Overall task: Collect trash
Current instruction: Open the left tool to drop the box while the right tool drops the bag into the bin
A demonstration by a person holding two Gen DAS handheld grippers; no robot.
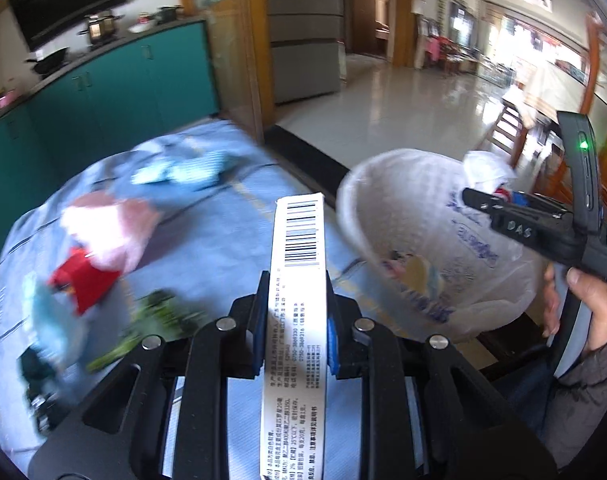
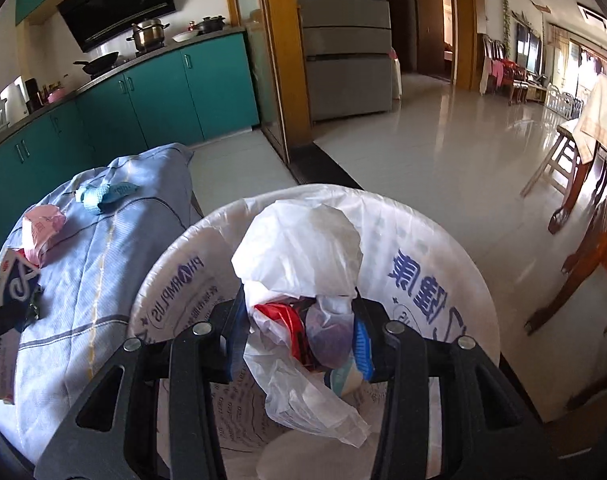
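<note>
Left wrist view: the left hand-held gripper (image 1: pixel 293 320) is clenched on a narrow white carton (image 1: pixel 297 300) with a barcode, its pads pressing both long sides; the carton stands upright over the desk (image 1: pixel 207 276), which carries a blue cloth; blurred litter lies at left, including a pink wrapper (image 1: pixel 107 232), a red packet (image 1: pixel 83 280) and a green wrapper (image 1: pixel 159 320); the bag-lined bin (image 1: pixel 435 240) stands at right, beside the desk; the right hand-held gripper (image 1: pixel 473 197) sits over the bin's far rim, carried by a hand (image 1: pixel 583 304).

Right wrist view: the right hand-held gripper (image 2: pixel 299 336) is grasping a crumpled white plastic bag (image 2: pixel 299 248) with red and purple scraps, directly above the bin (image 2: pixel 435 280); the pink wrapper (image 2: pixel 43 228) and a light blue wrapper (image 2: pixel 103 196) rest on the desk (image 2: pixel 103 280) at left.
</note>
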